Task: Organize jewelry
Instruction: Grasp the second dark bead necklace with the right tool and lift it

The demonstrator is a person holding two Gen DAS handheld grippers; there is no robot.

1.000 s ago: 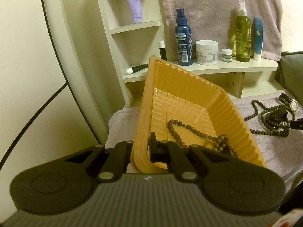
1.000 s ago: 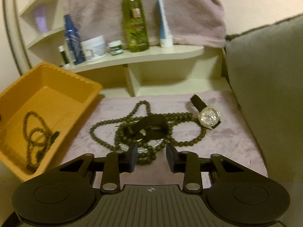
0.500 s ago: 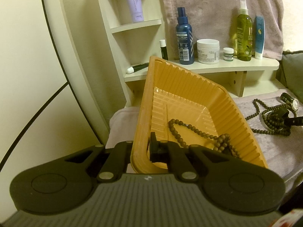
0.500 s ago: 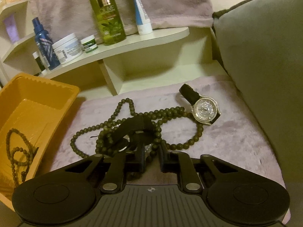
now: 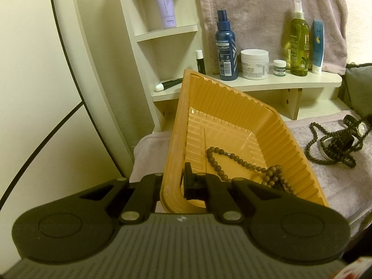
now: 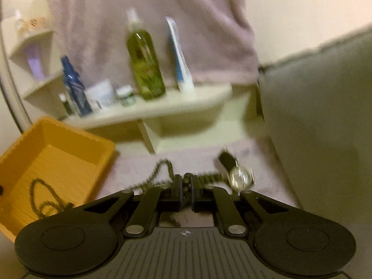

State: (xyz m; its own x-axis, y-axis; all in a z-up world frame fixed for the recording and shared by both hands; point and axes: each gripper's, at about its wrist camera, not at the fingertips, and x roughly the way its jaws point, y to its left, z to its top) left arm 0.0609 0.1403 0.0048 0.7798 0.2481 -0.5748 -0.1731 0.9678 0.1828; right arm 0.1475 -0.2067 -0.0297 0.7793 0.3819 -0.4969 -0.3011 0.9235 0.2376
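My left gripper (image 5: 173,183) is shut on the near rim of an orange tray (image 5: 232,114) and holds it tilted. A brown bead necklace (image 5: 246,165) lies inside the tray. My right gripper (image 6: 185,187) is shut on a dark bead necklace (image 6: 160,169) from the pile on the mauve cloth (image 6: 197,158); the view is blurred. A silver watch with a black strap (image 6: 239,174) lies just right of it. In the left wrist view the bead pile (image 5: 332,146) and the watch (image 5: 361,127) lie right of the tray (image 6: 53,153).
A cream shelf (image 5: 267,82) behind holds a blue spray bottle (image 5: 226,48), a white jar (image 5: 254,64), a green bottle (image 5: 298,39) and a blue tube (image 5: 318,46). A grey cushion (image 6: 320,121) rises on the right. A mauve towel (image 5: 267,11) hangs behind.
My right gripper closed on the dark beads in the pile and is now moving, blurring its view. The left gripper and tray stayed still.
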